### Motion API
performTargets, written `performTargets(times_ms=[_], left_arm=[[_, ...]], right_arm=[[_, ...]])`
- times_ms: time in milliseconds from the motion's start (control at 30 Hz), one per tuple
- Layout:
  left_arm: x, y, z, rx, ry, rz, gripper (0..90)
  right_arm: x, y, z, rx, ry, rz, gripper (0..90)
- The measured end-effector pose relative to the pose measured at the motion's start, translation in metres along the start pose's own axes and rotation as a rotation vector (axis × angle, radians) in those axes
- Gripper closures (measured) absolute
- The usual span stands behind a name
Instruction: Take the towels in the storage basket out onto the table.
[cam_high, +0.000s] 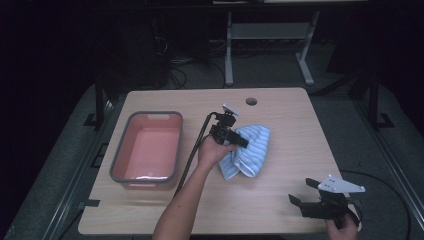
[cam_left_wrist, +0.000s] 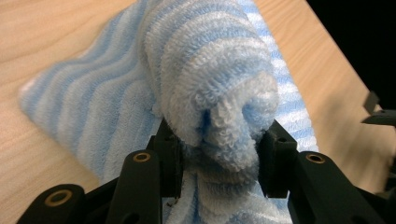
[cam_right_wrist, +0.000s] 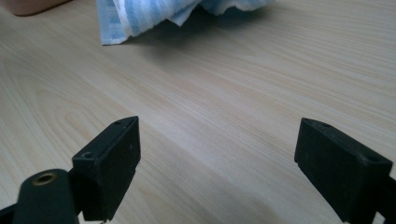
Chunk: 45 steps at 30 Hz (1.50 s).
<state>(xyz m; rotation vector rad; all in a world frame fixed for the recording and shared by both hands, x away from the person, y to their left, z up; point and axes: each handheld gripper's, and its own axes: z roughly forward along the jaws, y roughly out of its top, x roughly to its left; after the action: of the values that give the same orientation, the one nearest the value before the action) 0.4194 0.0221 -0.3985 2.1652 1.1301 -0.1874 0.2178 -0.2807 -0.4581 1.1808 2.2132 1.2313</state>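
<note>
A blue-and-white striped towel (cam_high: 251, 149) lies bunched at the middle of the wooden table (cam_high: 280, 110). My left gripper (cam_high: 239, 140) is shut on a thick fold of the towel (cam_left_wrist: 219, 93), which bulges between its two jaws in the left gripper view. The rest of the cloth spreads flat on the table beyond. My right gripper (cam_high: 305, 191) rests near the table's front right corner, open, with bare wood between its jaws (cam_right_wrist: 217, 158). In the right gripper view, the towel's edge (cam_right_wrist: 140, 14) lies well ahead at the top.
A pink tub with a grey rim (cam_high: 148, 149) stands on the left of the table, beside the left forearm. A round cable hole (cam_high: 251, 101) sits near the far edge. A table frame (cam_high: 270, 40) and cables stand on the dark floor behind.
</note>
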Motion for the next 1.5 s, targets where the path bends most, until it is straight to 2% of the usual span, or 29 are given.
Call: performTargets(times_ms=[233,433,700,900,1033,1167,1333,1500], left_arm=[[-0.001,-0.006,0.011,-0.015,-0.017,-0.014,58.1],[-0.004,-0.009,0.020,-0.008,-0.014,-0.002,56.2],[-0.003,-0.016,0.028,-0.005,-0.025,0.002,53.1],[-0.003,-0.017,0.026,-0.012,-0.016,0.014,49.6],[-0.007,-0.018,0.025,-0.026,0.002,0.019,40.4],[-0.007,-0.021,0.022,-0.036,-0.012,0.014,36.9],[-0.005,-0.022,0.009,-0.090,-0.039,-0.003,34.2],[-0.003,-0.025,-0.003,-0.109,-0.046,0.009,31.6]], right_arm=[[0.001,0.002,0.002,-0.004,0.001,0.002,13.7],[0.001,0.003,0.002,-0.005,0.001,-0.008,13.7],[-0.002,0.001,0.001,-0.004,-0.009,0.009,13.7],[-0.001,0.001,0.000,-0.005,-0.011,0.007,13.7],[-0.001,0.002,0.001,-0.005,-0.009,0.001,13.7],[0.000,0.002,0.001,-0.001,-0.011,0.005,13.7],[-0.001,0.002,0.001,-0.002,-0.011,0.003,13.8],[-0.001,0.002,0.002,-0.001,-0.013,0.001,13.7]])
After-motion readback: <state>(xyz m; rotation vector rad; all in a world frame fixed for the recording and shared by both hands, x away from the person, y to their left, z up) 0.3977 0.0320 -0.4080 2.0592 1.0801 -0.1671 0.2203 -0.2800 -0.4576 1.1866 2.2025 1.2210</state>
